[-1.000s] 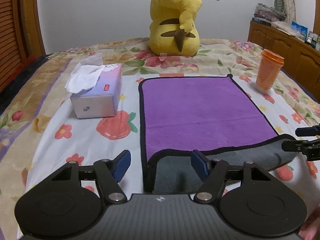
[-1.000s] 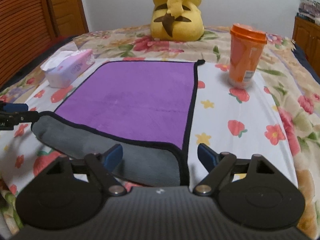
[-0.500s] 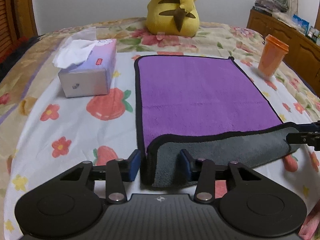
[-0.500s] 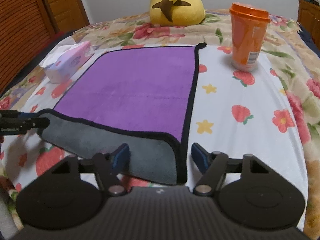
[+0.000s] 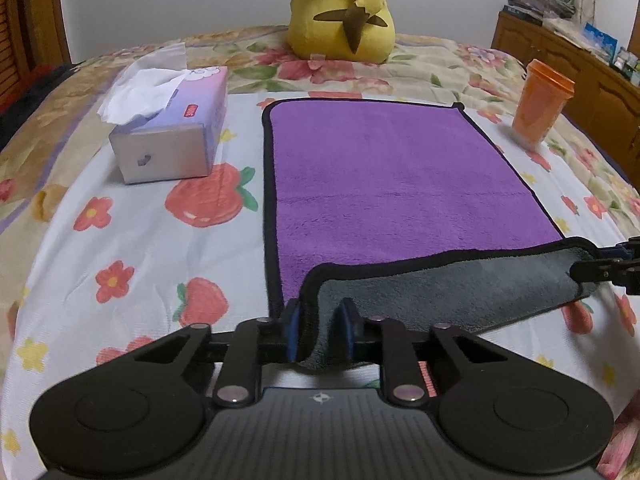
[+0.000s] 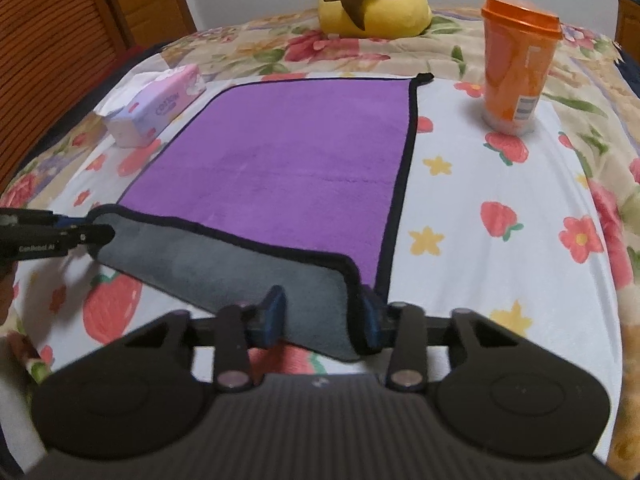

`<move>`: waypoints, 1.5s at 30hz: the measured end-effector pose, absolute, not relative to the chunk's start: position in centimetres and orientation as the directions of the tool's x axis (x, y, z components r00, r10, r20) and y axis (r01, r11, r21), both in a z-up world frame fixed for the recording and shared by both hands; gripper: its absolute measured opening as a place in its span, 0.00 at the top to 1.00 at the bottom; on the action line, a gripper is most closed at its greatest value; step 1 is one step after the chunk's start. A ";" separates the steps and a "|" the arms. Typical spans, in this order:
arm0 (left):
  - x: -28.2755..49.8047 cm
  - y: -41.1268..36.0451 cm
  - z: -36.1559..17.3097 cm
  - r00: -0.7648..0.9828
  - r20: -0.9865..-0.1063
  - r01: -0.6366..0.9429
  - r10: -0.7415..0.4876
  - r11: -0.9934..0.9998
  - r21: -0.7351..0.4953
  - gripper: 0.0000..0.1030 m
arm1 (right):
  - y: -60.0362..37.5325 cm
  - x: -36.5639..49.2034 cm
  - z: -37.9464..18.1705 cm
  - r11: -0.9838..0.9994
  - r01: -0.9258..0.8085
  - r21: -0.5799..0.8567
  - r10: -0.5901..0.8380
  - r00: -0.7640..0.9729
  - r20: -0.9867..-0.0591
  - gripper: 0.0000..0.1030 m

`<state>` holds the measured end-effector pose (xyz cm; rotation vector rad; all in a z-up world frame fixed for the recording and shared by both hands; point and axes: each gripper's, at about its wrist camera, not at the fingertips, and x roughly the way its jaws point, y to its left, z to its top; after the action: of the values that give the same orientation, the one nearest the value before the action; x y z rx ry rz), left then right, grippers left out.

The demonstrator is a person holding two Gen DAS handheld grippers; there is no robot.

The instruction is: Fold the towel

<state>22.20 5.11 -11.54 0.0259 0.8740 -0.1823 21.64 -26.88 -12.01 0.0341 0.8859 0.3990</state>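
Towel: purple microfibre towel (image 5: pixel 400 176) is draping limp, looking light and soft.
Hold: left gripper (image 5: pixel 320 334) and right gripper (image 6: pixel 320 316) are each pinching 1 near corner.

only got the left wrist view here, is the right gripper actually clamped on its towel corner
Observer: Yes. In the right wrist view the right gripper has both fingers pressed onto the towel at its near right corner, grey underside showing.
Operator: anything printed on the tissue box side i cant see
Observer: The tissue box shows a blue brand word on its long side.
Operator: and the cup
Observer: The orange cup carries a barcode label near its base, facing the right gripper.
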 end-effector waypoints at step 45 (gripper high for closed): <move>21.4 4.9 -7.6 0.769 -0.603 0.209 -0.211 0.975 -0.074 0.93 | -27.6 22.7 -9.6 0.937 -0.332 0.108 0.327 0.728 -0.602 0.96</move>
<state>21.36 4.91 -7.60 -0.0029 0.6550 -0.2274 22.71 -27.55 -9.63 -0.0075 0.6621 0.3627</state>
